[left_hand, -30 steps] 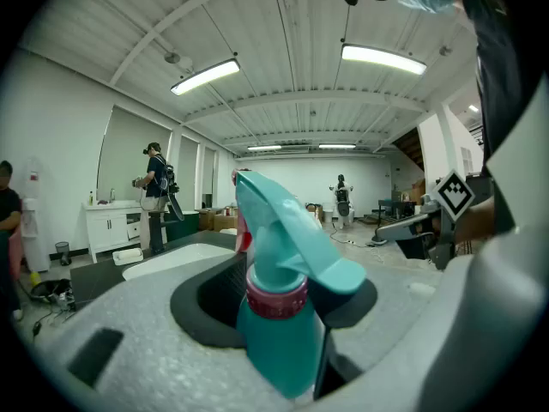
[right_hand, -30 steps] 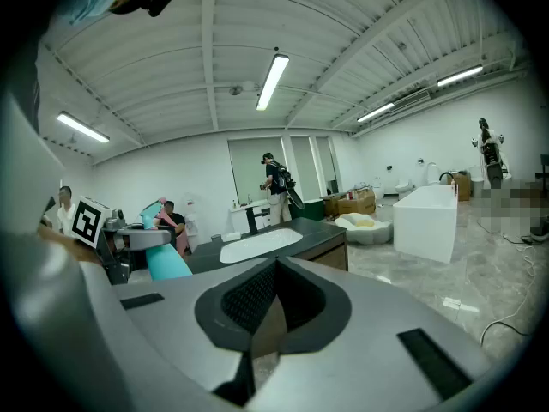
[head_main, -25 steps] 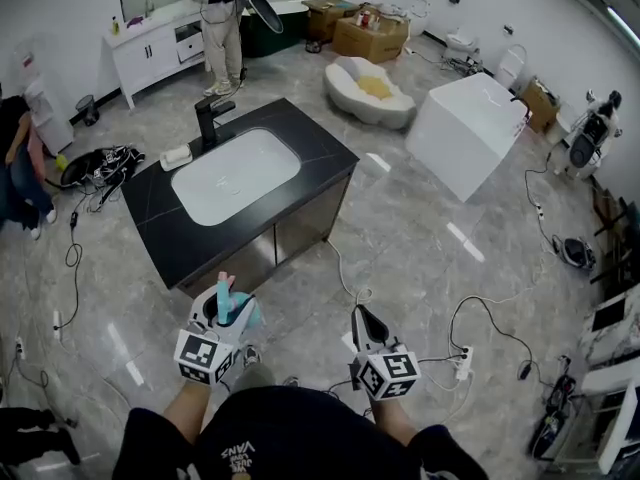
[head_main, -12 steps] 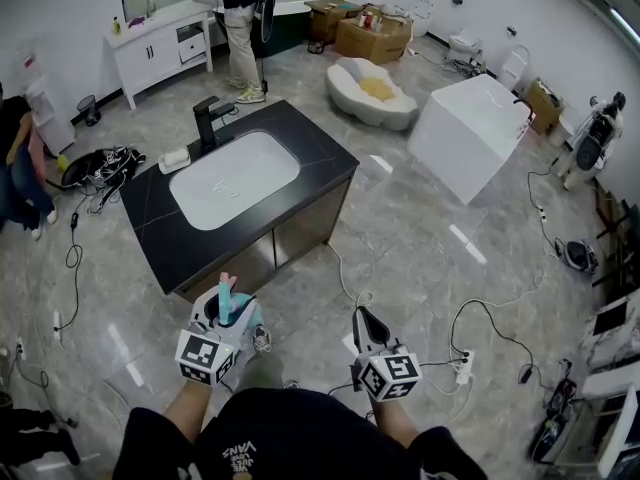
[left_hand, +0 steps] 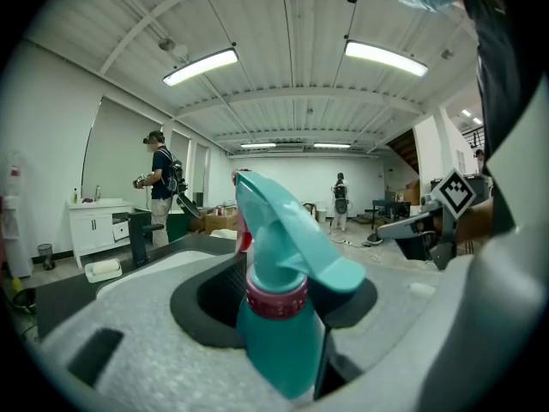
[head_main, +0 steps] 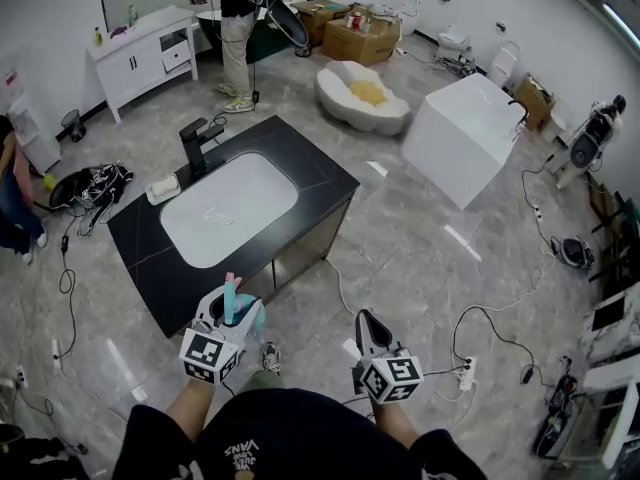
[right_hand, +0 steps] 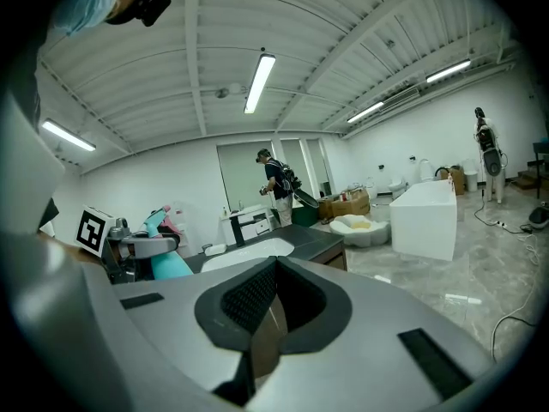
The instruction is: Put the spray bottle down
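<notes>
Forearms (head_main: 188, 410) were stretched forward from the wearer's dark-shirted body at the near edge of the head view. One gripper was carried in each hand, and both were pointed ahead and tipped slightly downward.

The left gripper (head_main: 222, 330) was clamped on a teal spray bottle (head_main: 238, 313). Its jaws were pressed on the bottle's body below the trigger head, so the bottle was kept upright with the nozzle facing forward. The bottle was thus held in the air above the grey floor (head_main: 420, 258), near the close corner of a black counter but not yet over it.

The right gripper (head_main: 373, 333), well apart to the right, was empty, its jaws brought together. It was probably kept aside so that the left hand's path was left free.

Beyond the grippers, the black counter (head_main: 320, 168) was fitted with a white basin (head_main: 228, 208). A black tap (head_main: 196, 140) was placed at the basin's far left side, with a small white dish (head_main: 162, 189) beside it. The bare counter top was judged the likely spot for setting the bottle down.

Farther off, a white bathtub (head_main: 462, 133) was seen to the right, and a person (head_main: 238, 23) at a white cabinet (head_main: 140, 53) by the far wall.
</notes>
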{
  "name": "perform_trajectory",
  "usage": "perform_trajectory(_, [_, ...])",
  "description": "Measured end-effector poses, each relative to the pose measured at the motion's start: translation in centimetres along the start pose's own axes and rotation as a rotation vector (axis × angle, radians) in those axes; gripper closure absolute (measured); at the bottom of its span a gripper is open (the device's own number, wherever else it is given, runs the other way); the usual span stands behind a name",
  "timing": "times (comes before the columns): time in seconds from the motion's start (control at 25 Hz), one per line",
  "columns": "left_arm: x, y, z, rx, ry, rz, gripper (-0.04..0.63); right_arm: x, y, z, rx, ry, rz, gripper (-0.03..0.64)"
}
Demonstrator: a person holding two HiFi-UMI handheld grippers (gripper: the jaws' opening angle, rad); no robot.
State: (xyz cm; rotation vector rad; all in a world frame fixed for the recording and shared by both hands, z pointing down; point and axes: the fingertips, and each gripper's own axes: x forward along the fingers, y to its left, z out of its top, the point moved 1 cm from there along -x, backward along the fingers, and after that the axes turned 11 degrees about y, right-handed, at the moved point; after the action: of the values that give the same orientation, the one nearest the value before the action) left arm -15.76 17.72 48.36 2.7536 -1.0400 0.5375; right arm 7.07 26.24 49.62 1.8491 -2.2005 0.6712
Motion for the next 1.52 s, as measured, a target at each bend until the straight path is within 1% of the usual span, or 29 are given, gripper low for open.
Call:
perform_trajectory(0.32, [4.6, 6.3, 2.6, 0.026, -0.017, -0.061, 0.388, 6.3, 0.4, 3.7, 0.012, -0.013, -0.051, 0.612])
perform_trajectory(0.56, [6.4, 10.5, 3.0, 0.010, -0.026, -0.067, 0.388, 9.6, 1.2, 5.4, 0.016, -0.017, -0.076, 0.612])
perform_trajectory(0.8, [7.8, 12.4, 2.6, -0.010, -0.012, -0.067, 0.390, 11.6, 0.6, 5.3, 0.028, 0.011, -0.082, 0.612])
perform_trajectory(0.96, [8.7, 13.1, 2.7, -0.022, -0.002, -0.038, 0.388, 13.2, -0.8, 5.9, 0.026, 0.021, -0.065, 0.612])
perform_trajectory(1.16, [10.2, 14.4, 3.1, -0.055, 0.009, 0.045, 0.390, 16.3, -2.8, 7.7, 0.004, 0.031, 0.002, 0.612])
perform_trajectory(1.52, [16.0, 14.7, 6.7, -0.085, 0.002, 0.182, 0.390, 22.0, -9.0, 12.3, -0.057, 0.064, 0.132, 0.612])
